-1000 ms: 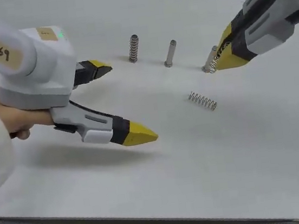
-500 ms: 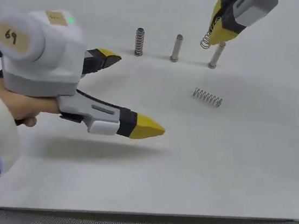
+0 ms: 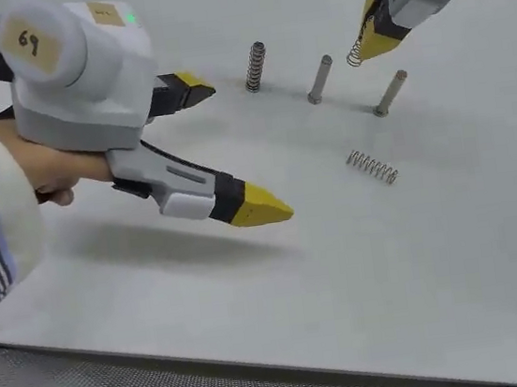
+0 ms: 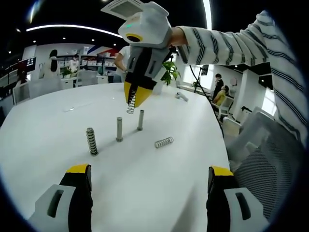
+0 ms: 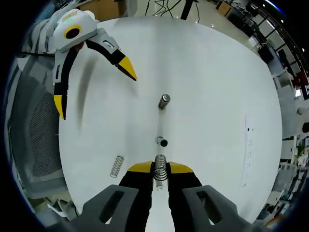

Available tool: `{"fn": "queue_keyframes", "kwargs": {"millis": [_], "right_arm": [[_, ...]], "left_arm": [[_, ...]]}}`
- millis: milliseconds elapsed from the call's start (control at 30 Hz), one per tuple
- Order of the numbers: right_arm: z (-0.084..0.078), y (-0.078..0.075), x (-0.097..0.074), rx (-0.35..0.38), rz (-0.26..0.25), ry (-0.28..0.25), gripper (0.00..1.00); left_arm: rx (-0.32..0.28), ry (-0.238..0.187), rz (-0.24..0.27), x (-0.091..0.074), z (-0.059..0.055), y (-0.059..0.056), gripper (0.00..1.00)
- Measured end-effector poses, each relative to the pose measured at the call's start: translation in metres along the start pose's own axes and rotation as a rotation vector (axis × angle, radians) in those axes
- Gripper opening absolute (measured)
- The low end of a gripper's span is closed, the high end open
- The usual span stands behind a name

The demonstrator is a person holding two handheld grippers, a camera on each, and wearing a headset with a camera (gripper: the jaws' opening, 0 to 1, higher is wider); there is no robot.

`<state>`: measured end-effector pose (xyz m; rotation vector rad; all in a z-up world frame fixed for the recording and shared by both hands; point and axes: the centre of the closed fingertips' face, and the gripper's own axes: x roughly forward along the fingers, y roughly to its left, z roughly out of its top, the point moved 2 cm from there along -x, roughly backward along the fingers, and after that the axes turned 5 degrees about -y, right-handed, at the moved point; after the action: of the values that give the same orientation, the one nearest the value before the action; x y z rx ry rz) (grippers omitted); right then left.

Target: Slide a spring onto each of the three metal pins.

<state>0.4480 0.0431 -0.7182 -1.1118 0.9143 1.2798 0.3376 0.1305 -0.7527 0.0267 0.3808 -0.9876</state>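
Loose spring (image 3: 371, 167) near two bare pins (image 3: 320, 79)

Open-plan office: white table (image 4: 43, 121), chairs (image 4: 41, 88), potted plant (image 4: 170, 75) (people (image 4: 219, 92) seated behind).

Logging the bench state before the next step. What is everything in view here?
Grey metal pins: three, standing in a row on the white table; the leftmost in the head view already wears a coil spring.
Loose steel spring: one, silver, lying by the pins.
Held spring: one, silver, above the pins.
Left gripper: grey, yellow tips, open, empty.
Right gripper: grey, yellow tips, shut on held spring.
Hand: one, holding left gripper.
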Motion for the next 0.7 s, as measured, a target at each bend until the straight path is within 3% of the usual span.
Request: {"fn": "queue_keyframes", "kwargs": {"millis": [533, 700], "right_arm": [[0.015, -0.004, 0.009, -0.023, 0.026, -0.005, 0.08], [0.017, -0.001, 0.013, -0.025, 0.046, -0.002, 0.08]], "left_arm": [[0.01, 0.024, 0.001, -0.001, 0.001, 0.0, 0.98], [-0.003, 0.007, 0.011, -0.002, 0.005, 0.002, 0.98]]}}
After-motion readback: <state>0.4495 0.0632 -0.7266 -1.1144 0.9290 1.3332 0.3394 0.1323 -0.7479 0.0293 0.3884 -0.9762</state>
